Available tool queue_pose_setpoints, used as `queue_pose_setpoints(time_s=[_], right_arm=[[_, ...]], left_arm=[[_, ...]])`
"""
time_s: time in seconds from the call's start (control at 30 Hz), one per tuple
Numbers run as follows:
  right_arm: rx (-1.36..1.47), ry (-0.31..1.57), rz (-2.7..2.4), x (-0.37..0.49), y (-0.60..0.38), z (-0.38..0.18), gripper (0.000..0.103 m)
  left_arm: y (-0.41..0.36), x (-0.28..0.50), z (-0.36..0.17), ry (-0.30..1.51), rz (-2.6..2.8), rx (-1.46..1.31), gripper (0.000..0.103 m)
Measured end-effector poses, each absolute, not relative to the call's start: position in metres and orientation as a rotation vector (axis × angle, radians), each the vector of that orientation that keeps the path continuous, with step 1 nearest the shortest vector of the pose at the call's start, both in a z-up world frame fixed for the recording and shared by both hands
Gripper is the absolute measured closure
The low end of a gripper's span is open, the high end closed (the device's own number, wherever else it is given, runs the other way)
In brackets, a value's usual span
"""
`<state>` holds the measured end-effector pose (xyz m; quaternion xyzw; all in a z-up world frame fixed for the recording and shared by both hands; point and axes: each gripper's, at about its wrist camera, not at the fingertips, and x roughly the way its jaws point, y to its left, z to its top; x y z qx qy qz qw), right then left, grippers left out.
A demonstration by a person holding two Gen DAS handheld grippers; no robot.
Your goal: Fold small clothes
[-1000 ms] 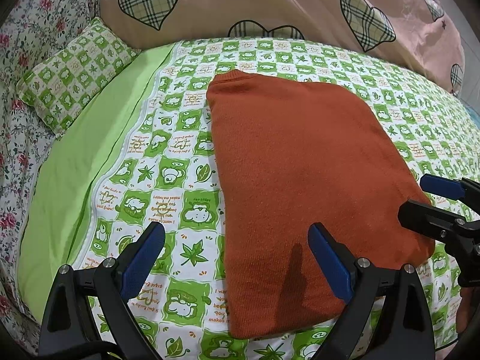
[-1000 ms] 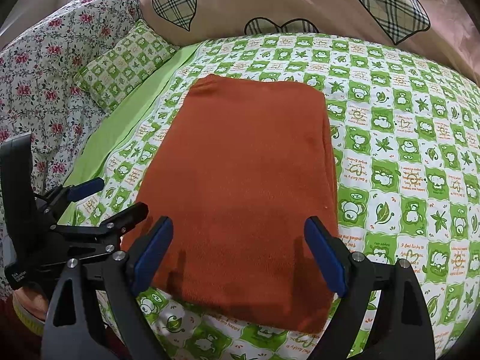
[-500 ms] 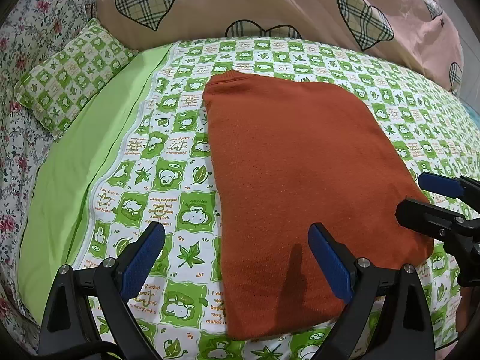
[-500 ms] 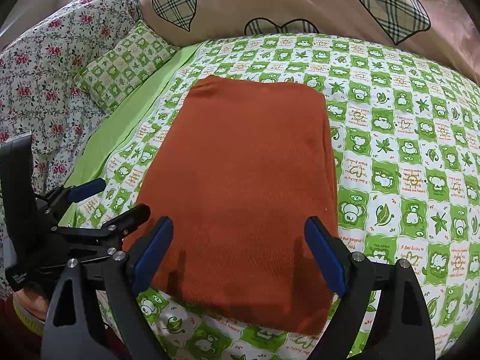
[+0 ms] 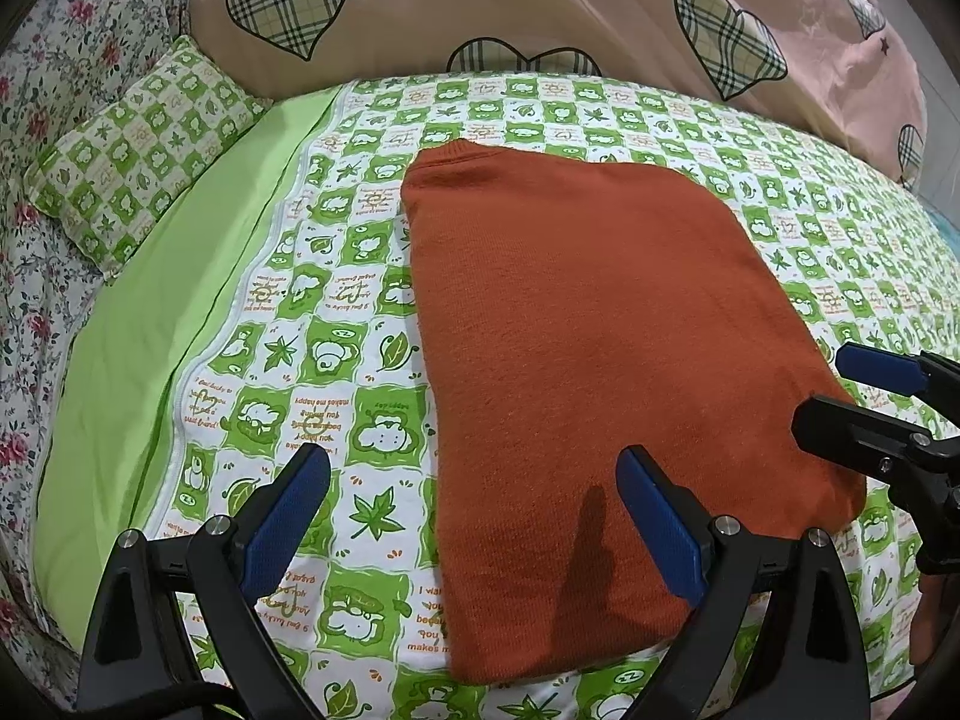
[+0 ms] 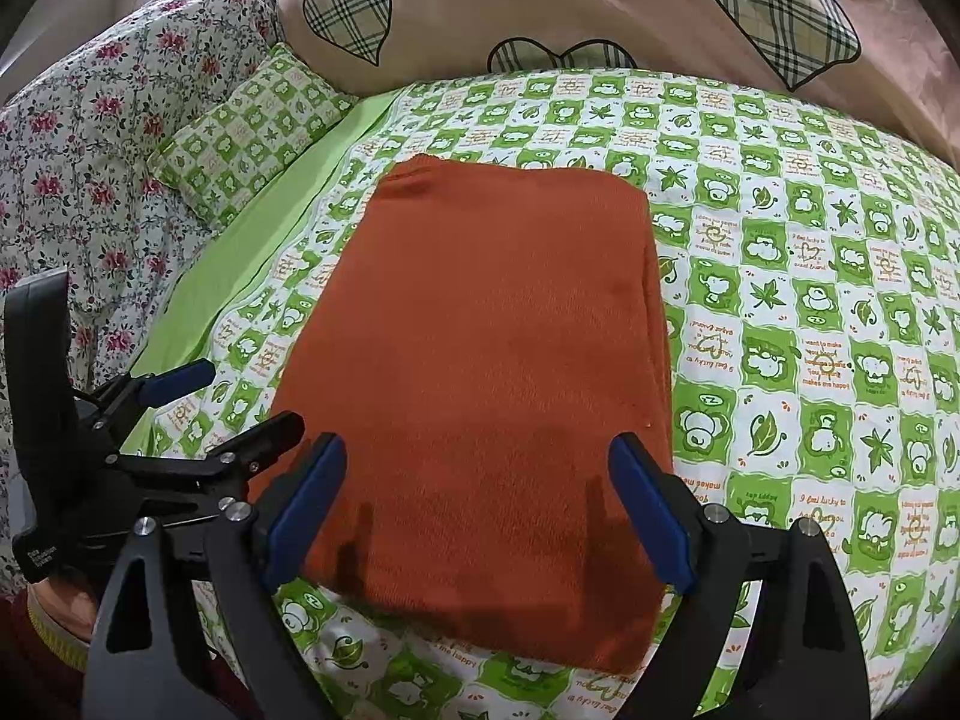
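A rust-orange knitted garment (image 5: pixel 600 348) lies folded into a flat rectangle on the green-and-white checked bedspread (image 5: pixel 336 324); it also shows in the right wrist view (image 6: pixel 492 372). My left gripper (image 5: pixel 474 516) is open and empty, hovering over the garment's near left edge. My right gripper (image 6: pixel 480 510) is open and empty above the garment's near edge. Each gripper shows in the other's view: the right one (image 5: pixel 864 396) at the garment's near right corner, the left one (image 6: pixel 222 402) at its near left side.
A large pink pillow with plaid hearts (image 5: pixel 540 12) lies across the back. A small green checked pillow (image 5: pixel 138 144) and a floral quilt (image 6: pixel 90 150) lie at the left. A plain green sheet strip (image 5: pixel 156 348) runs along the bedspread's left side.
Both grippers stay open and nearly still. The left wrist view has shifted slightly, so the garment sits a little more to the left in it.
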<state>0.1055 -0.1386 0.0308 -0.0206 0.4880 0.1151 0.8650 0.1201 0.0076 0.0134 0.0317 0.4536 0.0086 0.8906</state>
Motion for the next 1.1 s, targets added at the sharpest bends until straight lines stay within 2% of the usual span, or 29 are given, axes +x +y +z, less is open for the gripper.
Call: queue_pose_setpoints(time_s=[1.1], right_arm=[[-0.001,1.028,0.234,0.128,-0.154,0.027,0.014]], left_arm=[[0.021,0.142,0.011,0.948,0.045,0.039,0.007]])
